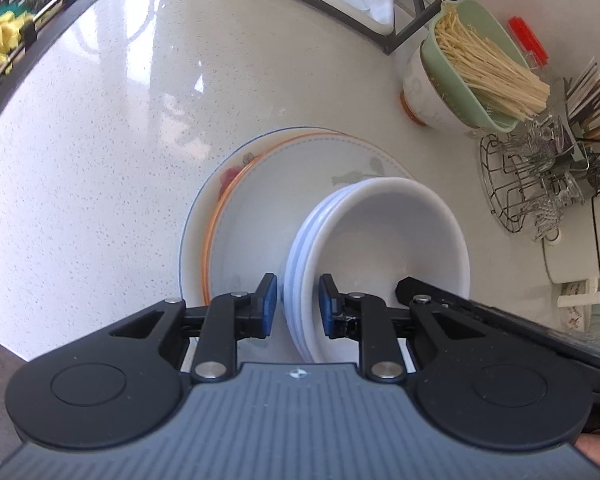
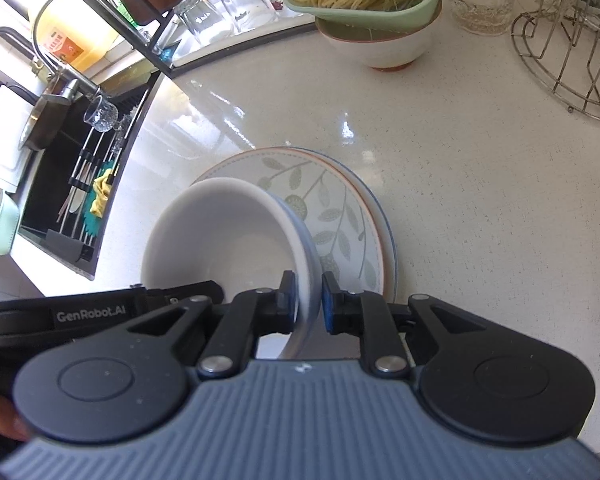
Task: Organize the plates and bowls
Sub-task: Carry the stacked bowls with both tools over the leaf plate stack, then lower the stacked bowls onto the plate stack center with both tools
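A stack of white bowls was seen held above a pile of plates on the speckled white worktop. The near rim of the stack on one side was straddled by the left tongs, one blue pad lying outside the wall and the other inside the bowl; the pads were drawn close against the stacked rims, so the tongs appeared clenched on them. The opposite side of the rim was gripped in the same way by the right tongs, with a blue pad outside the wall and its partner inside, both pressed to the rim.

In the right wrist view the stack of white bowls was seen over the left part of the pile of plates, whose top plate bore a green leaf pattern, with an orange-rimmed and a blue-rimmed plate beneath it. Whether the bowls were touching the top plate could not be told.

Further back on the worktop a green basket of noodles was set in a white bowl with an orange foot, and a wire rack stood to its right. A sink was visible at the left of the right wrist view, with upturned glasses behind it.
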Demonstrator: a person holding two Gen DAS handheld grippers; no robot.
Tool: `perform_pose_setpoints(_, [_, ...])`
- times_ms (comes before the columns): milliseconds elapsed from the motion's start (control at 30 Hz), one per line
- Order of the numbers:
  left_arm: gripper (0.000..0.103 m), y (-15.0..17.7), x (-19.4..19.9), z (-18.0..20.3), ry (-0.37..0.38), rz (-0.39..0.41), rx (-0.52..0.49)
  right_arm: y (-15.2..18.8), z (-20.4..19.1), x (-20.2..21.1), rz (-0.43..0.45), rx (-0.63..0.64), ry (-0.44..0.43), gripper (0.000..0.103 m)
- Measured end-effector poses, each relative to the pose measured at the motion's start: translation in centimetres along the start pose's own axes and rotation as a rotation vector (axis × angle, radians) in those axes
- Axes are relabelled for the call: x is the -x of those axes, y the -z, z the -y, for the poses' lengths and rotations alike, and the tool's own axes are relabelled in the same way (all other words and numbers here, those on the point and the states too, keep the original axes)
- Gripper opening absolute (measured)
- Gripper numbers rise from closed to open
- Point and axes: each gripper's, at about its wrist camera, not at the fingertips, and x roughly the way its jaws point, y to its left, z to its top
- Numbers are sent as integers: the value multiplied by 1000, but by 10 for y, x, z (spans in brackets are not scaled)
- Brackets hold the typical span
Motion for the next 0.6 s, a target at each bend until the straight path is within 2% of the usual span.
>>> perform_pose_setpoints(100, [31,1,0,3,-18,-9,-33,1,-1,2,17,24,11,19])
perform_pose_setpoints(133, [35,2,0,5,-33,-5,-41,2,-1,4,24,28,17,21])
perform_pose_setpoints(233, [37,5,10,11,-75,21,-82,3,-3,14,57,35,29,35])
perform_pose_setpoints(600, [39,19,66,26,-94,136,-139,10,-10,63,188,116,25,35])
